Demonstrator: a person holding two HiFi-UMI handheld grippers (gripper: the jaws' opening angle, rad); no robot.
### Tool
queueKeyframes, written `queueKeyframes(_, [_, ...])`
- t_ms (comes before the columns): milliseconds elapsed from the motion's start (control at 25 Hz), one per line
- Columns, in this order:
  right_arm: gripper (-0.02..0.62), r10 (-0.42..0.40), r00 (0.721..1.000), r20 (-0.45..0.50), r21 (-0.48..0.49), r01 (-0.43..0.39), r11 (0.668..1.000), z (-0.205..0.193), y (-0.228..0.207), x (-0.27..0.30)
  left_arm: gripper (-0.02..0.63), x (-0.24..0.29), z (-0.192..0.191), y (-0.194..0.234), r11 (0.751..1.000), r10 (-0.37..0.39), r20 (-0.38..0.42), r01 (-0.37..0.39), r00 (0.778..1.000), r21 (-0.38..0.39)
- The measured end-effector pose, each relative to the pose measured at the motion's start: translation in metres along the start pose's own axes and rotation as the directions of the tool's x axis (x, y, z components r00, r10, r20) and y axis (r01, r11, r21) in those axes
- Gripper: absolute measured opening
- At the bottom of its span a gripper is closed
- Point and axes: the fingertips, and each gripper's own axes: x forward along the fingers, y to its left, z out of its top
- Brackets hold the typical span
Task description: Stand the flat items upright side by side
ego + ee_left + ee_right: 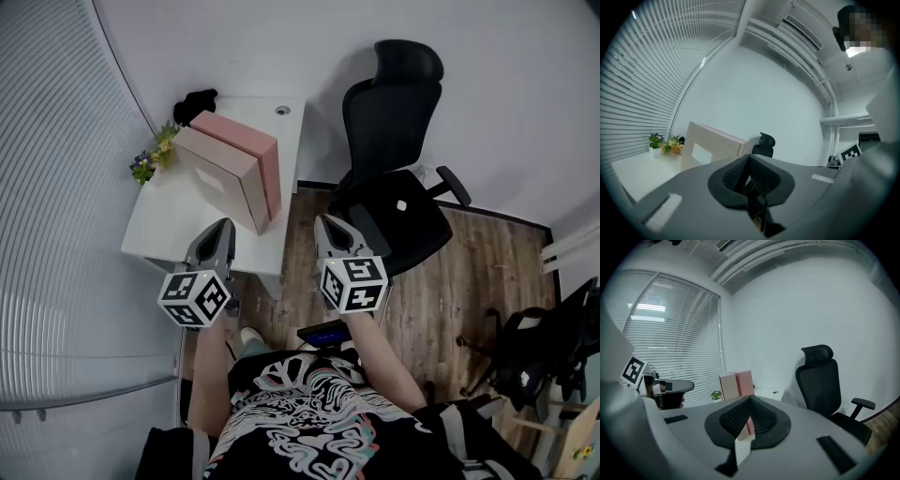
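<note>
Both grippers shut, pads together, nothing between them. The left gripper (223,227) sits over the near edge of the white table (155,225), pointing level at the boxes. The right gripper (328,223) is off the table's right side, over the wood floor (450,281) in the gap between table and chair, nose tipped slightly down. The task items are two flat boxes, already upright and side by side on the table, broad faces touching: the beige box (225,173) on the window side, the pink box (246,141) on the chair side. The pair runs diagonally, near end close to the table's right edge. Bare tabletop lies between the left gripper and the beige box's near end. In the left gripper view the closed tips (749,157) line up just right of the beige box (705,150). In the right gripper view the closed tips (750,399) sit below the box pair, with the pink box (745,383) on the right. Clutter: a small flower bunch (150,159) at the table's far left corner, close beside the beige box's far end; a black object (197,101) behind the boxes at the back edge, can't tell what it is; a cable grommet (283,110) at the back right corner. The black office chair (394,187) is parked just right of the table, seat near the right gripper. Blinds (56,187) cover the whole left side. More dark furniture (539,352) stands well off at the far right.
</note>
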Motion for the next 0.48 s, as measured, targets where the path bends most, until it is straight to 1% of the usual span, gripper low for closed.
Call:
queueKeyframes(240, [0.000, 0.010, 1.000, 0.005, 0.002, -0.010, 1.000, 0.002, 0.002, -0.002, 0.000, 0.000, -0.001, -0.004, 1.000, -0.010, -0.001, 0.010, 1.000, -0.010])
queueKeyframes(480, [0.000, 0.005, 1.000, 0.026, 0.001, -0.005, 1.000, 0.010, -0.004, 0.000, 0.000, 0.005, 0.008, -0.005, 1.000, -0.016, 0.020, 0.016, 1.000, 0.000])
